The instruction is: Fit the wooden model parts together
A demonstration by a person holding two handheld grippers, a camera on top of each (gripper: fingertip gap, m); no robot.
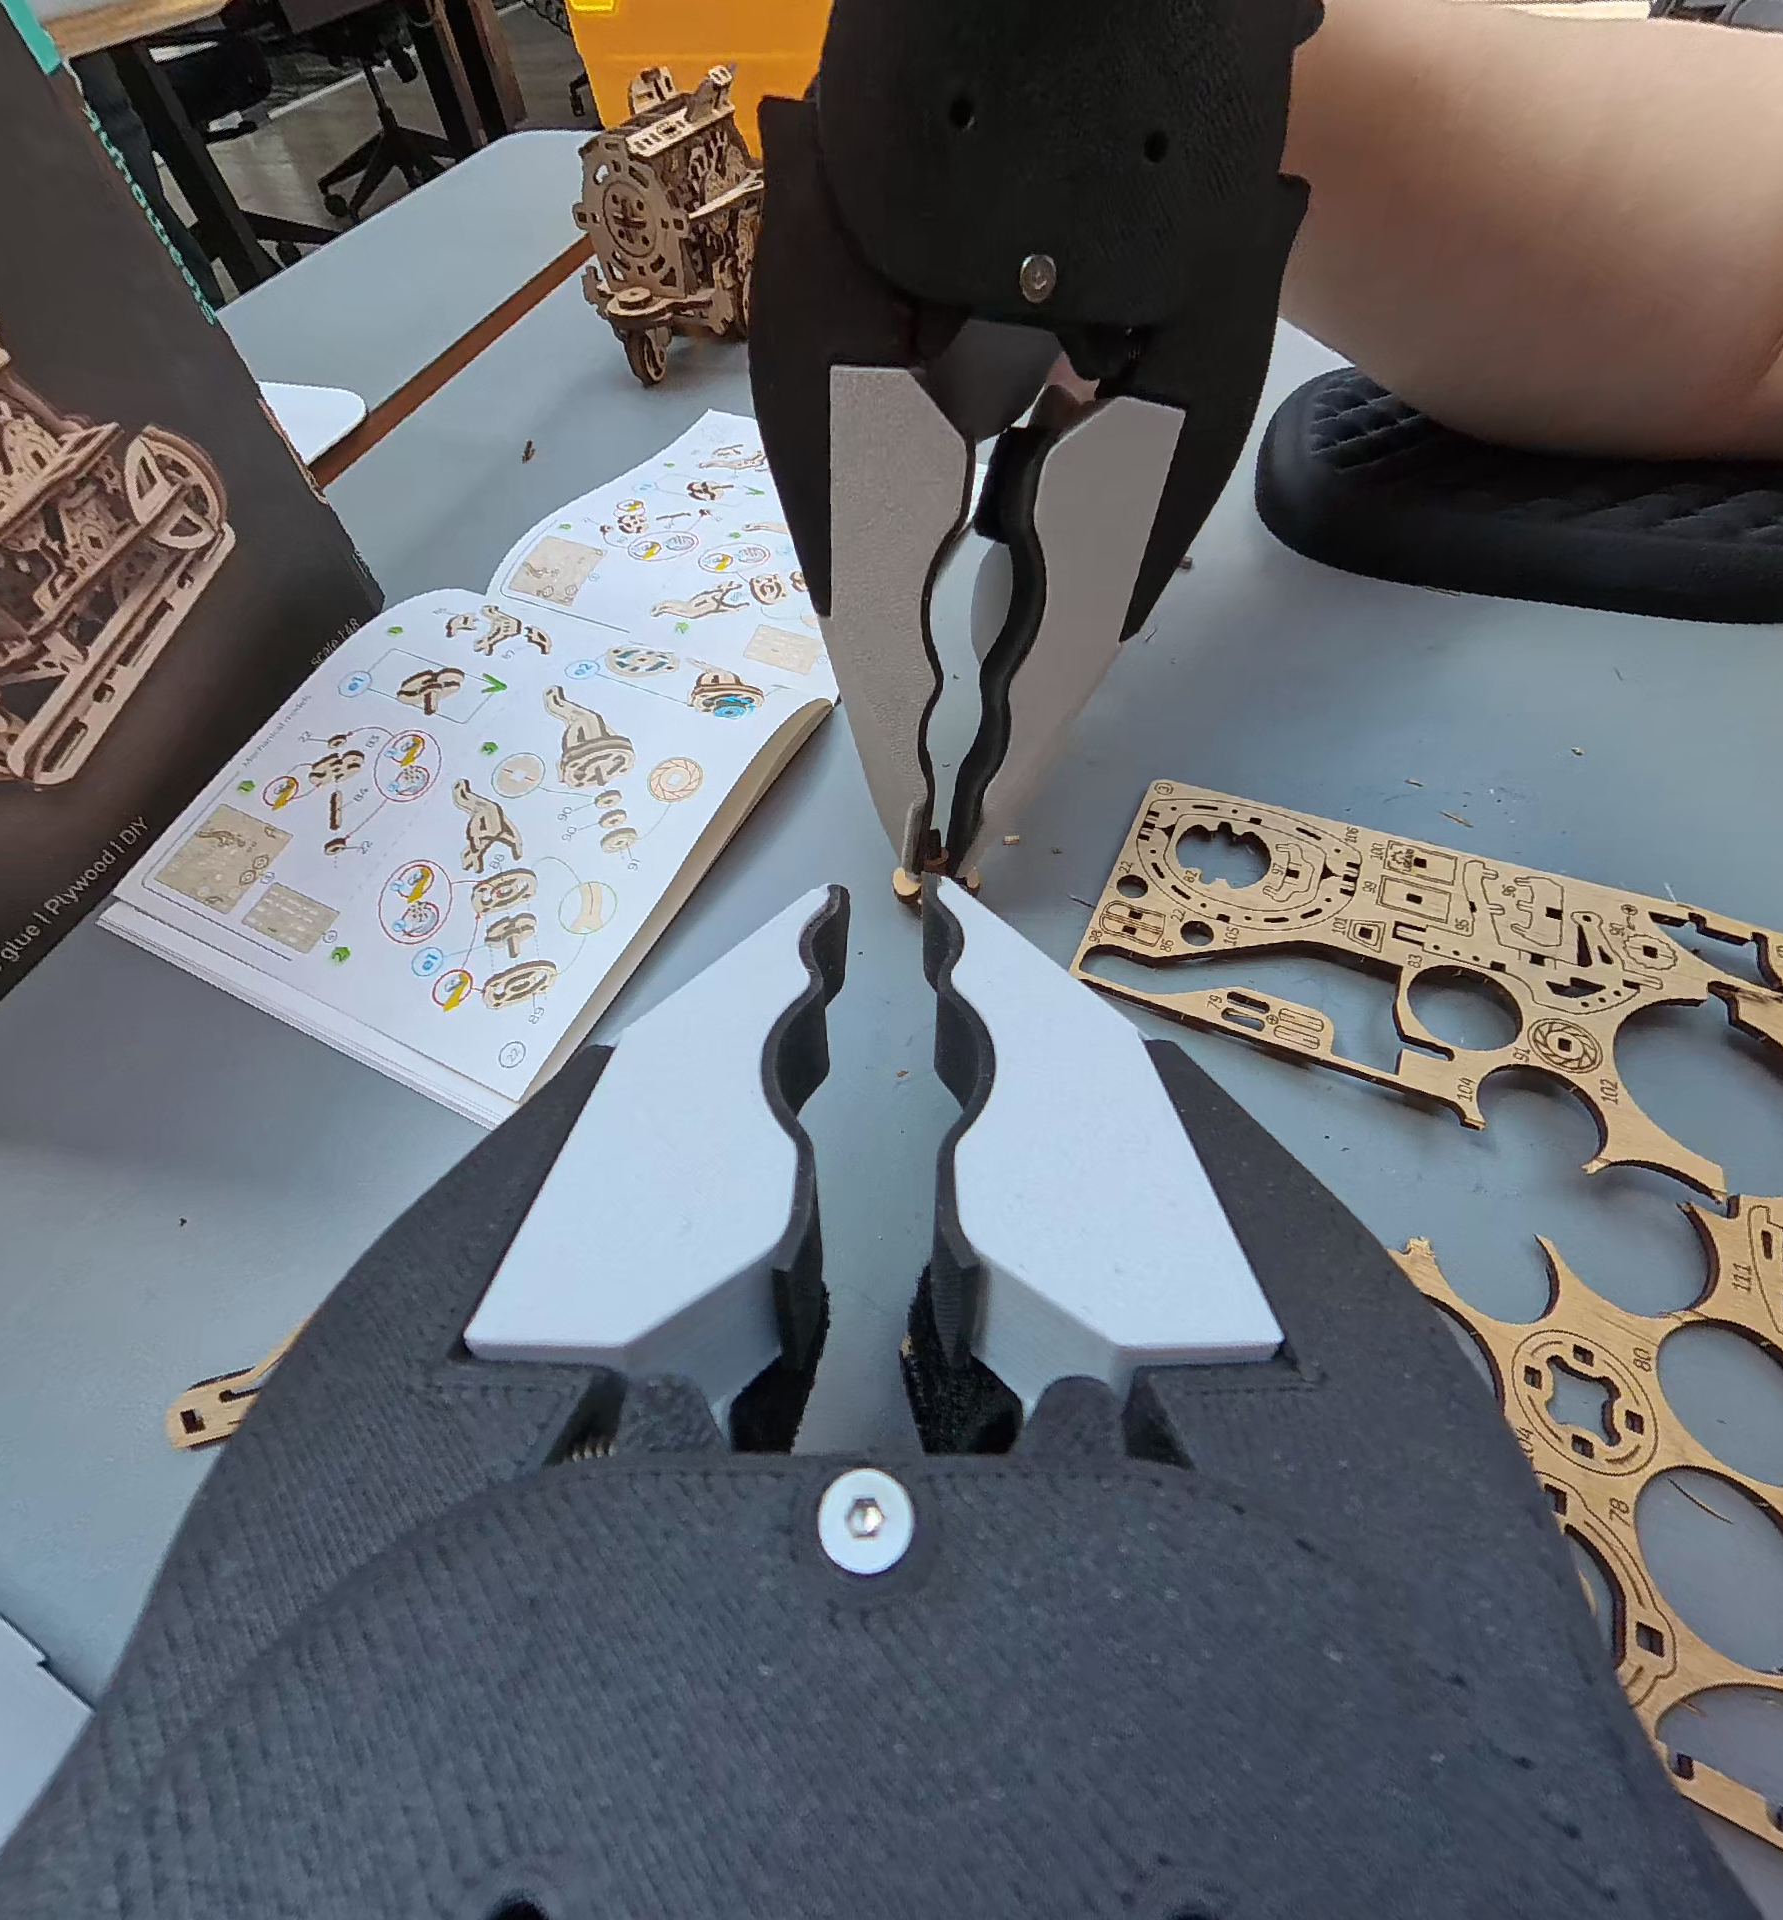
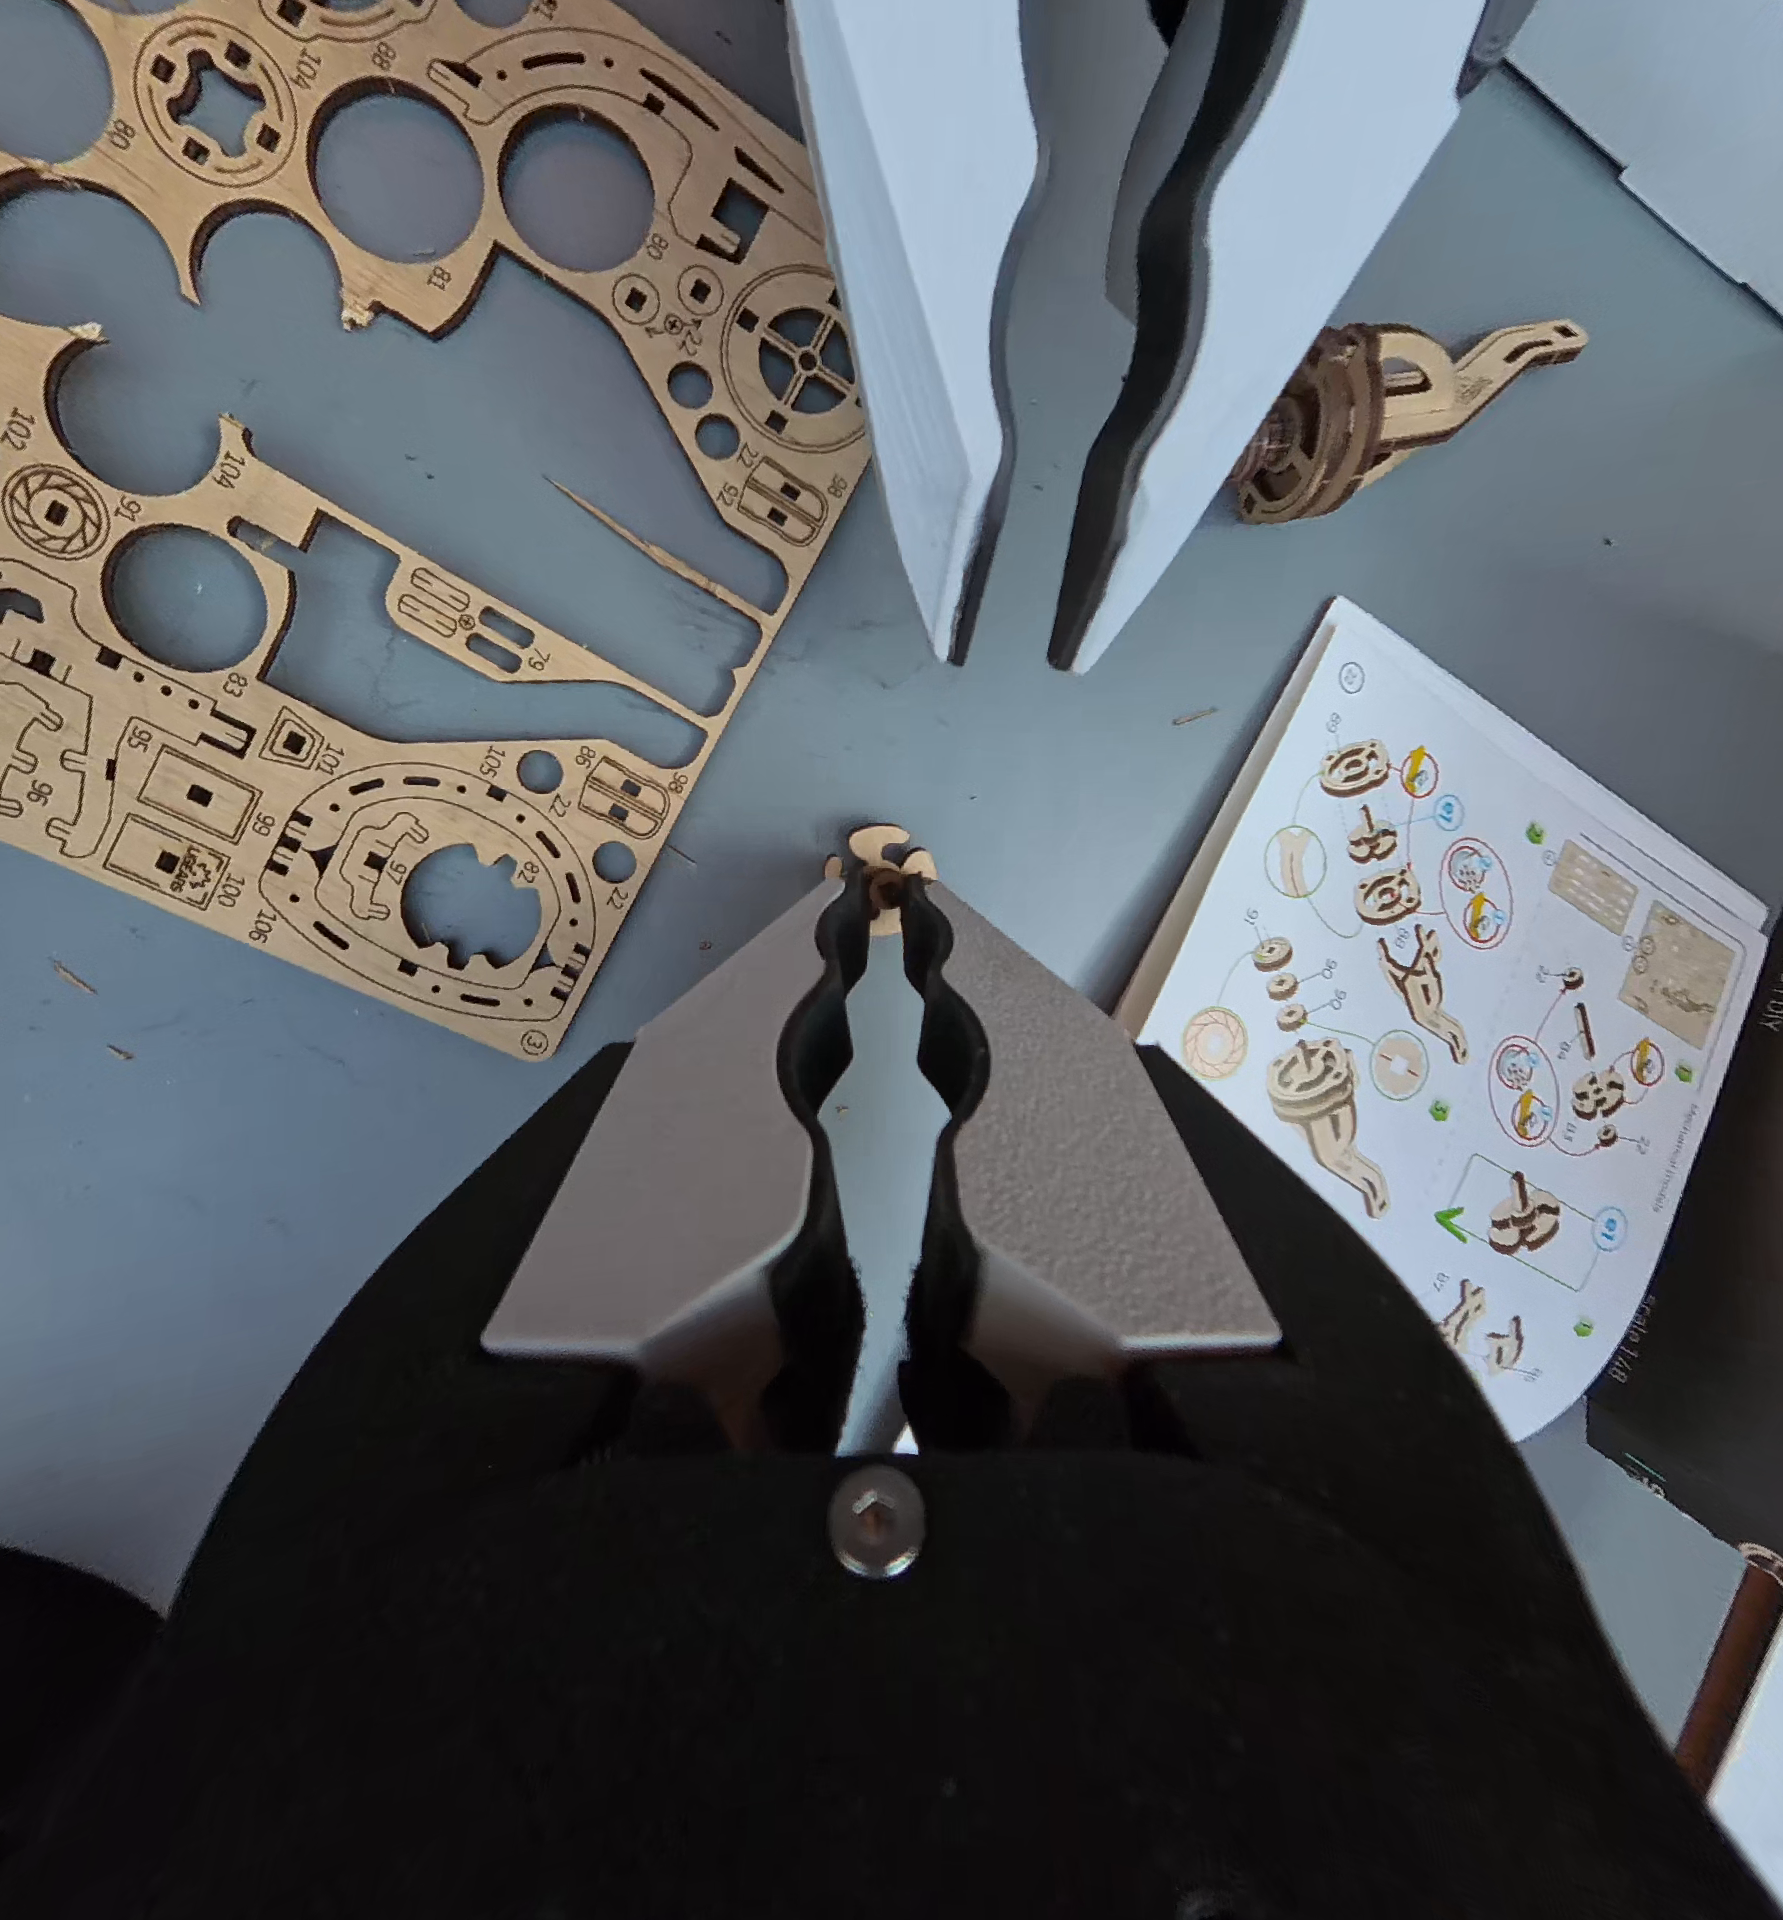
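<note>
The right gripper [image 2: 882,891] is clenched on a small wooden part [image 2: 879,864] resting on the grey surface [image 2: 191,1195] at centre. The left gripper [image 1: 885,914], released with its jaws apart, faces it from 12 o'clock in the right wrist view, its tips close to the part. The punched plywood sheet [image 2: 367,582] lies at 10 o'clock, the instruction booklet [image 2: 1469,1018] at 3 o'clock.

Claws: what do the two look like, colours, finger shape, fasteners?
The left claw has a dark grey textured body with pale grey wedge fingers. The right claw has a black body and darker grey, grainy fingers. Both have wavy black pads and one silver hex screw at the pivot. No cables or sleeves show.
</note>
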